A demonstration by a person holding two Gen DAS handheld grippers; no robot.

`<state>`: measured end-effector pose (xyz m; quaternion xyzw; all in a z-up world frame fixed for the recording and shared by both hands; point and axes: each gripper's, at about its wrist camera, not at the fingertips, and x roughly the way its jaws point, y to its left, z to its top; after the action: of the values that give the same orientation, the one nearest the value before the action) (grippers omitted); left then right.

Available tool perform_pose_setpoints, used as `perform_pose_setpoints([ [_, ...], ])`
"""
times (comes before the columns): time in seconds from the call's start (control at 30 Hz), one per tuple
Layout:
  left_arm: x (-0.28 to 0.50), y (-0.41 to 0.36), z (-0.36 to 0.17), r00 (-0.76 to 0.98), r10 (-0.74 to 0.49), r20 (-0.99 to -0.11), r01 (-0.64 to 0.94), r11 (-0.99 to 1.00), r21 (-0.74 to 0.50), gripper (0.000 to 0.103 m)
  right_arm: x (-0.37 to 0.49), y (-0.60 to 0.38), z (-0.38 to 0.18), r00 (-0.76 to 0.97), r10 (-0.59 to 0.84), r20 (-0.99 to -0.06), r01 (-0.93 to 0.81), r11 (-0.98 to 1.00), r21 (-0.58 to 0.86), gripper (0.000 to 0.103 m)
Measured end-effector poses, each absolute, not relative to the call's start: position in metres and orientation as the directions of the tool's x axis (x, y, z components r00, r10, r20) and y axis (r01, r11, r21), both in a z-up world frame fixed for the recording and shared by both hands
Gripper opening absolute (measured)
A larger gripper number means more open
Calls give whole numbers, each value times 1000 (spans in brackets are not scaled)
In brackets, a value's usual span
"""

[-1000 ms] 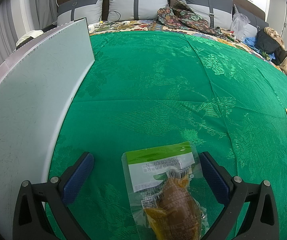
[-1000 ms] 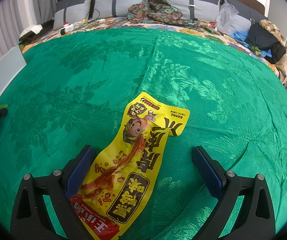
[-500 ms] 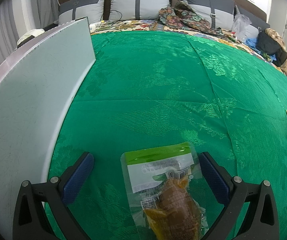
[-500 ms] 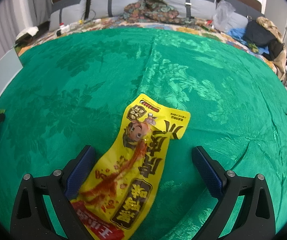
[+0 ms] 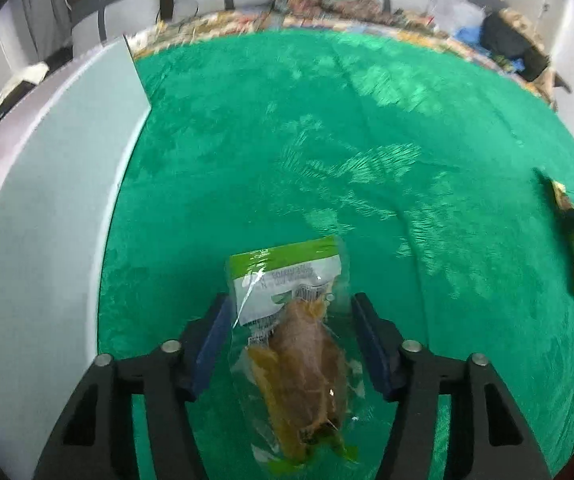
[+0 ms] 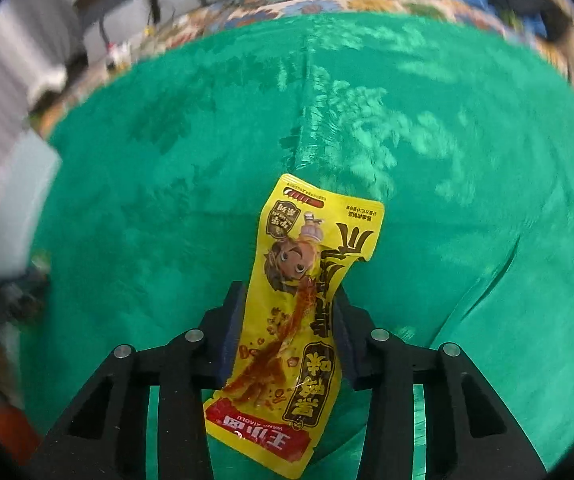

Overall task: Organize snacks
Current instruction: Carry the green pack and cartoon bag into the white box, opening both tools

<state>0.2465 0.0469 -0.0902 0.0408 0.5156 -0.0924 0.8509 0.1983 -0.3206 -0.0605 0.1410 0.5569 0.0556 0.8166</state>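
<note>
Gripping both snacks now: my left claw [image 5: 289, 344] has closed onto the clear pastry packet [image 5: 299, 344], my right claw [image 6: 289, 328] onto the yellow packet [image 6: 299, 320]. Each packet's long axis runs near-to-far between the fingers, above the green cloth [image 5: 327, 140]. A second ago both claws stood wide open; the views have blurred since, probably lifting.
</note>
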Motion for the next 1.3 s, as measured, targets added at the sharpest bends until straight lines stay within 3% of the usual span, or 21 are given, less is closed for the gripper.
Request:
perform_pose_setpoints([
  [0.07, 238, 55, -85, 484, -187, -855, 186, 977, -108, 30, 187, -332, -61, 411, 315, -855, 103, 916, 387, 42],
  [0.13, 227, 63, -79, 509, -250, -823, 176, 967, -185, 29, 174, -345, -63, 465, 394, -793, 140, 852, 505, 42],
  [0.23, 209, 67, -80, 535, -258, -805, 189, 965, -183, 29, 147, -357, -62, 530, 456, -715, 173, 768, 617, 42],
  [0.3, 200, 70, -81, 507, -257, -823, 163, 966, -202, 43, 128, -356, -51, 553, 414, -724, 182, 787, 589, 42],
  [0.37, 194, 67, -83, 483, -266, -834, 186, 962, -199, 95, 103, -358, -40, 557, 372, -742, 251, 777, 578, 42],
  [0.43, 188, 66, -84, 504, -216, -836, 208, 970, -125, 102, 87, -360, -31, 567, 397, -722, 256, 748, 613, 43],
  [0.6, 185, 79, -98, 459, -197, -866, 185, 975, -124, 102, 66, -347, -17, 562, 398, -725, 206, 782, 588, 43],
  [0.7, 184, 64, -105, 452, -107, -885, 226, 974, -2, 102, 63, -337, -26, 540, 422, -728, 183, 785, 592, 43],
  [0.73, 182, 61, -104, 459, -118, -880, 238, 971, -6, 87, 63, -333, -30, 531, 423, -734, 179, 791, 585, 43],
  [0.77, 181, 60, -99, 473, -122, -873, 238, 971, -7, 63, 63, -330, -34, 526, 426, -736, 179, 790, 586, 43],
  [0.83, 183, 59, -94, 451, -117, -885, 223, 975, -15, 61, 64, -327, -41, 517, 441, -733, 182, 781, 598, 43],
  [1.1, 165, 92, -73, 479, -315, -819, 141, 949, -283, 60, 67, -320, -49, 516, 538, -667, 203, 680, 705, 43],
  [1.3, 140, 127, 13, 629, -451, -633, 140, 867, -479, 60, 96, -272, -18, 491, 606, -626, 112, 669, 735, 43],
])
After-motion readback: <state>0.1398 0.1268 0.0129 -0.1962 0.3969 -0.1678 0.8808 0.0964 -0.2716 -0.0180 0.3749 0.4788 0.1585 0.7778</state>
